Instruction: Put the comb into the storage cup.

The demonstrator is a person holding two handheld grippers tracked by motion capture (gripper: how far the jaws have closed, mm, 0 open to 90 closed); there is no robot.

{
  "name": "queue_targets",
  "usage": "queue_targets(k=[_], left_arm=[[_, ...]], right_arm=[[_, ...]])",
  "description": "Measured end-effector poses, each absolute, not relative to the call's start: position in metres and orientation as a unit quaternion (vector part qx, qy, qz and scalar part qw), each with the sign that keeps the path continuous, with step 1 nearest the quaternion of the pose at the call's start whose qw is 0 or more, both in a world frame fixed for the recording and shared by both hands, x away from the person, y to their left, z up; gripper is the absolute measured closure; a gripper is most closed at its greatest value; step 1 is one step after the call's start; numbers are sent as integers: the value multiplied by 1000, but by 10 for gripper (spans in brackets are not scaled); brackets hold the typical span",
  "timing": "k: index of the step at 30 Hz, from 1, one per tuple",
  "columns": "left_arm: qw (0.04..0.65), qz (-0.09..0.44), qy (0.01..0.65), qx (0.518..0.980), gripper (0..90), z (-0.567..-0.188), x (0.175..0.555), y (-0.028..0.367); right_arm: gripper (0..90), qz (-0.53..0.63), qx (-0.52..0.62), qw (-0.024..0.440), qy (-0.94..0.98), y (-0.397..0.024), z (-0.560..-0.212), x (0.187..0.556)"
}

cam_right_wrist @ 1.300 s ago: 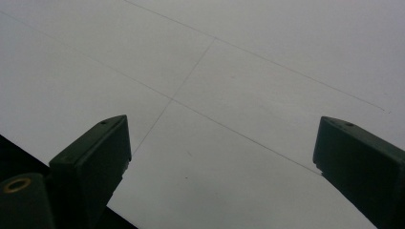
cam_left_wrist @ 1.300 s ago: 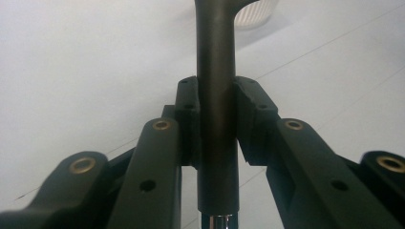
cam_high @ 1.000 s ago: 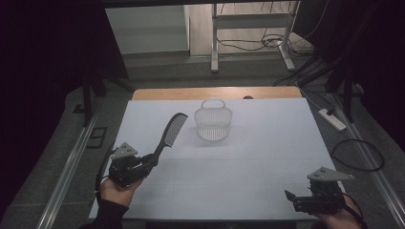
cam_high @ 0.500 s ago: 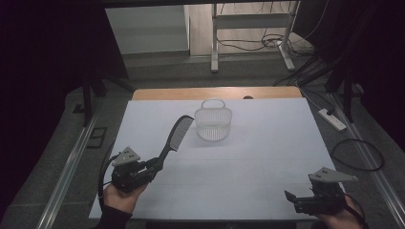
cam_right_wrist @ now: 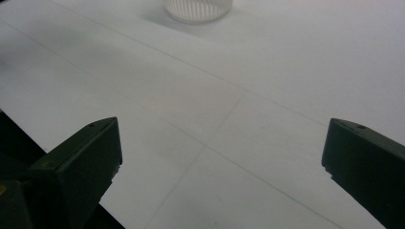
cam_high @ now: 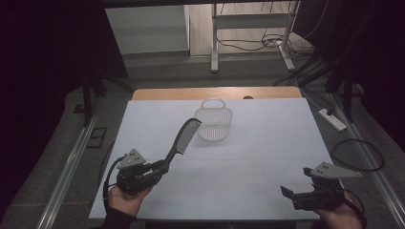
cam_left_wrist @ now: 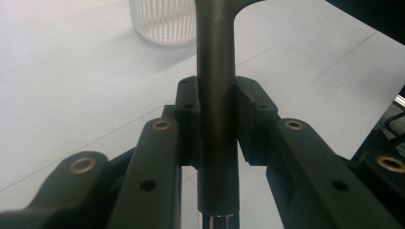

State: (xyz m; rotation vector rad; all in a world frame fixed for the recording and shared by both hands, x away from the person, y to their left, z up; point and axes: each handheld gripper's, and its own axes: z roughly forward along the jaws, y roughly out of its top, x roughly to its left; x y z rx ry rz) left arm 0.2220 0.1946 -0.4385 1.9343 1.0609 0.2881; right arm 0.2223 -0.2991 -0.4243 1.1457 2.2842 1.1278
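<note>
A black comb (cam_high: 182,137) is held by its handle in my left gripper (cam_high: 160,168) at the table's front left, its toothed end slanting up toward a white slatted basket (cam_high: 214,122). The left gripper view has the comb handle (cam_left_wrist: 216,95) clamped between the two black jaws, with the basket (cam_left_wrist: 165,21) beyond. My right gripper (cam_high: 289,193) rests at the front right corner, jaws spread wide. Its fingertips (cam_right_wrist: 102,143) stand far apart over bare table, with the basket (cam_right_wrist: 198,9) far ahead.
The white table top (cam_high: 267,143) has a wooden strip (cam_high: 215,93) along its far edge. A power strip (cam_high: 333,119) and a cable loop (cam_high: 358,155) lie on the floor to the right. A metal frame (cam_high: 248,33) stands behind.
The left gripper has moved toward me and slightly right with the comb, which now tilts more upright toward the basket. The right gripper has stayed put.
</note>
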Motion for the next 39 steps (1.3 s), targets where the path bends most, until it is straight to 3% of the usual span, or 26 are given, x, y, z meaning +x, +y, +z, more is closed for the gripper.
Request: queue_targets(k=[24,29,39], left_arm=[[436,118,393,801,726,-442,231,172],[438,119,388,802,726,-442,232,170],[444,120,376,804,725,-442,233,164]], right_arm=[[0,483,387,86,781,-279,-403,259],[0,498,386,49,775,-269,-404,265],[0,501,376,39,778,-249,-401,277]])
